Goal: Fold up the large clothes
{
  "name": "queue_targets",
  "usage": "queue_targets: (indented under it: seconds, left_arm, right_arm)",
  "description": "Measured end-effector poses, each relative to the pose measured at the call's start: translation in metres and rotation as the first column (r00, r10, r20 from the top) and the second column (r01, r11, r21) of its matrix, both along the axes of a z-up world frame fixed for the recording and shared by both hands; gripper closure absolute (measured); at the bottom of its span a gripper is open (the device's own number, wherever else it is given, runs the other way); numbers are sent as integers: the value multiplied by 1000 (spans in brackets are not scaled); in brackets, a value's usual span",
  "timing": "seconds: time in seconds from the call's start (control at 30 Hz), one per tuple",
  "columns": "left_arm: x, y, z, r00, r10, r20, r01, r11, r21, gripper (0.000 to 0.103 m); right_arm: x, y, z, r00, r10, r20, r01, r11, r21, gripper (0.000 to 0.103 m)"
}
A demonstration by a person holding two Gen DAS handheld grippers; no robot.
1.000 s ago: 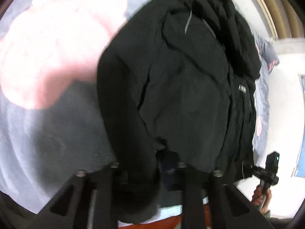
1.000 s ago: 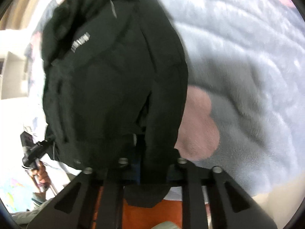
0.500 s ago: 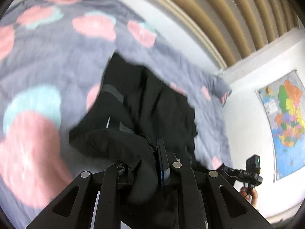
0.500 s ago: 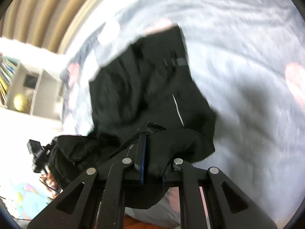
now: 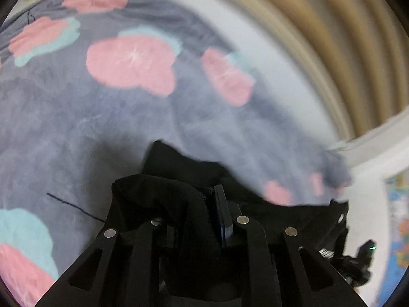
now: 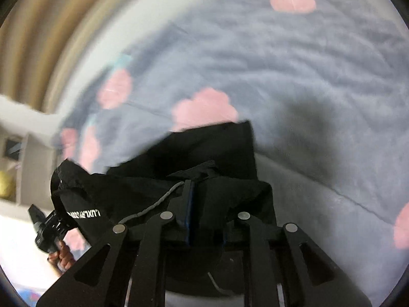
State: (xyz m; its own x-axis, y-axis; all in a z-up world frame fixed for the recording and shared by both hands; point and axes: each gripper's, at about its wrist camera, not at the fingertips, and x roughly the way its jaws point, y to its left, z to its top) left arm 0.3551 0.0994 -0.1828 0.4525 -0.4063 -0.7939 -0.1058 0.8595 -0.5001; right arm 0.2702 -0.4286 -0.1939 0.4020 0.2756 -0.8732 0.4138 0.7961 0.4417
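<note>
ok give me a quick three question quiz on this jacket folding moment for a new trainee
1. True or false: both grippers are clamped on the black jacket.
2. What does the jacket rest on? A) a wooden table B) a grey blanket with pink patches C) a tiled floor
3. What runs from the jacket toward the right gripper in the right wrist view?

Key:
1. True; the left gripper and the right each pinch bunched fabric.
2. B, the blanket.
3. A grey drawcord.
</note>
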Motion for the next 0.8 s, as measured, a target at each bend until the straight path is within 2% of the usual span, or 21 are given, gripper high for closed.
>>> queue_targets:
  seconds: [0.07, 0.17, 0.33, 0.47, 0.53, 0.63, 0.73, 0.8]
  left_arm:
    - [17, -13, -43, 996, -4, -85, 10, 998, 68, 80]
    - [30, -22, -89, 990, -15, -142, 26, 997, 74, 79]
    - [34, -21, -104, 991, -27, -131, 35, 997, 62, 78]
    - [33, -12, -87, 987, -79, -139, 85, 996, 38, 78]
    - [31, -6, -66, 990, -97, -101, 102, 994, 49, 76]
    - [23, 8, -24, 992, -124, -11, 124, 991, 44, 76]
    - [20, 25, 9, 989, -145, 15, 145, 988, -53, 75]
    - [16, 37, 24, 984, -175, 11, 174, 970, -169, 71]
  right_arm:
    - [15, 3, -34, 997, -2, -81, 1, 1000, -12, 79]
    - [30, 6, -76, 992, -4, -129, 5, 1000, 12, 79]
    - [41, 4, -102, 988, -24, -155, 31, 999, 45, 78]
    - [38, -6, -89, 990, -32, -135, 39, 998, 56, 78]
    - [24, -26, -64, 993, -107, -57, 113, 988, 108, 78]
    - [14, -42, -39, 991, -133, 1, 130, 972, 194, 77]
    - [9, -45, -15, 995, -99, 21, 92, 969, 230, 74]
    - [4, -45, -4, 996, -79, 34, 68, 964, 256, 64]
